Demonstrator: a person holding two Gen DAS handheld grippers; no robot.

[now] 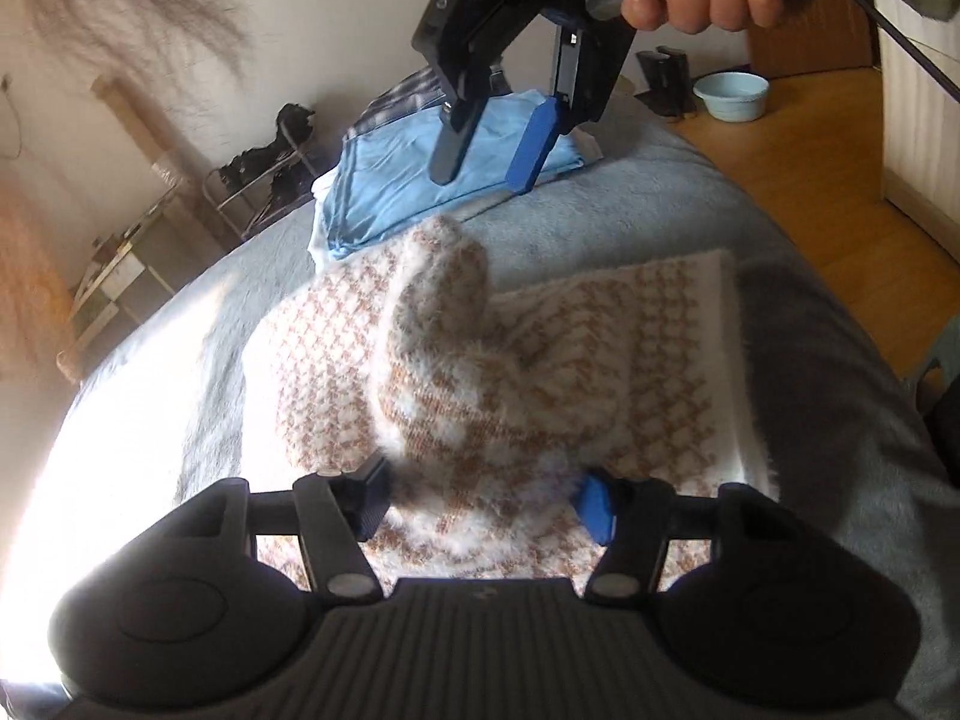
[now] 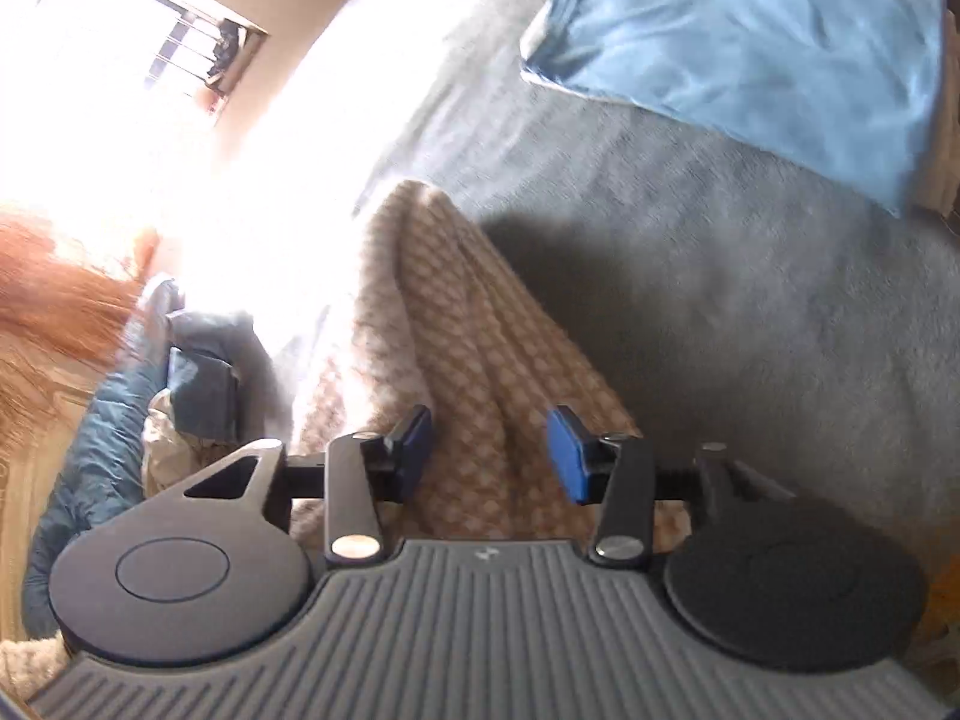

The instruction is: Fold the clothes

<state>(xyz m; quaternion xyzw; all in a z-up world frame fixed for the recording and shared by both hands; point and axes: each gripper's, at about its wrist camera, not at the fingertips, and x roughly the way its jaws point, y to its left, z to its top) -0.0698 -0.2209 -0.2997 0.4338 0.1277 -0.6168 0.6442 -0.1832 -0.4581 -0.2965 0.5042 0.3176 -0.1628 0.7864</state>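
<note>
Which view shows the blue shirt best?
The right wrist view: the blue shirt fills the upper right corner with nothing in front of it, lying folded on the grey blanket. In the left wrist view the shirt is smaller and farther off, and the right claw hangs in front of part of it.

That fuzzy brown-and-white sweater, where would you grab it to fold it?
Probably the raised sleeve of the sweater: it humps above the flat body, so open jaws can pinch it from above, straddling the ridge.
</note>
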